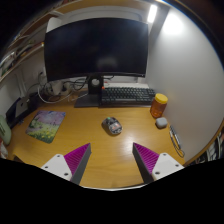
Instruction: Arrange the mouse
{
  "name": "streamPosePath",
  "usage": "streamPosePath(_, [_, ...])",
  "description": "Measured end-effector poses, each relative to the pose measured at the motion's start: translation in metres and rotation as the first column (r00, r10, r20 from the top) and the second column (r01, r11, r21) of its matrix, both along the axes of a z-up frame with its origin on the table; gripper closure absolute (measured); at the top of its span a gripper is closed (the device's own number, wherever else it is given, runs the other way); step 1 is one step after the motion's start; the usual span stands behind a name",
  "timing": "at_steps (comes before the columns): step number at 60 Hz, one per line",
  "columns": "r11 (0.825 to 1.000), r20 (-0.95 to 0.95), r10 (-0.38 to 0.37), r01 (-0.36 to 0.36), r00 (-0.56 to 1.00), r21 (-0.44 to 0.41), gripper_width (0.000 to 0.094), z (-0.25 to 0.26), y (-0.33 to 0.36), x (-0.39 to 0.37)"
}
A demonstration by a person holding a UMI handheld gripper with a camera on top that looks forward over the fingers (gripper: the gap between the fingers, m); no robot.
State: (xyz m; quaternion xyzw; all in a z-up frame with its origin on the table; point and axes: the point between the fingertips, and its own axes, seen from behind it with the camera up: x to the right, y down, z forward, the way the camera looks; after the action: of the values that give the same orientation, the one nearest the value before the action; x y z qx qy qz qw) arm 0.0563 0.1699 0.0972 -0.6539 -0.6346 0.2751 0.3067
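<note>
- A hand-held gripper [111,163] hovers above the near edge of a wooden desk [110,145], its two fingers spread wide and holding nothing; the magenta pads [76,157] face each other across bare wood.
- The mouse [112,125] — a small grey one — sits near the middle of the desk, straight ahead of the fingers and beyond their tips, roughly on the line that runs midway between them. It is apart from the gripper, not yet between the pads.
- Its long axis appears to run slightly askew to the desk's front edge, angled from near-right to far-left, though the body is too small to read with certainty.
- A patterned mouse mat [45,125] lies toward the desk's left side, well apart from the mouse; judging by the task, that is the likely place for it.
- Along the back edge stand a dark monitor [95,48] and a black keyboard [127,95]; an orange container [159,104] stands toward the right edge, with a small pale object [161,122] just in front of it.
- The coming move looks like a straight advance and descent, so the open fingers straddle the mouse across its narrow width — a slight wrist turn may be needed to square the pads to its sides.
</note>
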Motion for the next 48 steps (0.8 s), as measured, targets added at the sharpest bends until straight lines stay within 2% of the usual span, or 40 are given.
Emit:
streamPosePath(12, [1.000, -0.031, -0.017, 0.016, 0.999, -0.006, 0.0066, -0.029, 0.012, -0.039])
streamPosePath(34, [0.998, -0.035, 0.046, -0.045, 0.998, 0.050, 0.0074, -0.081, 0.020, -0.113])
streamPosePath(48, [0.998, -0.011, 0.049, -0.048, 0.999, 0.049, 0.0075, -0.105, 0.025, -0.150])
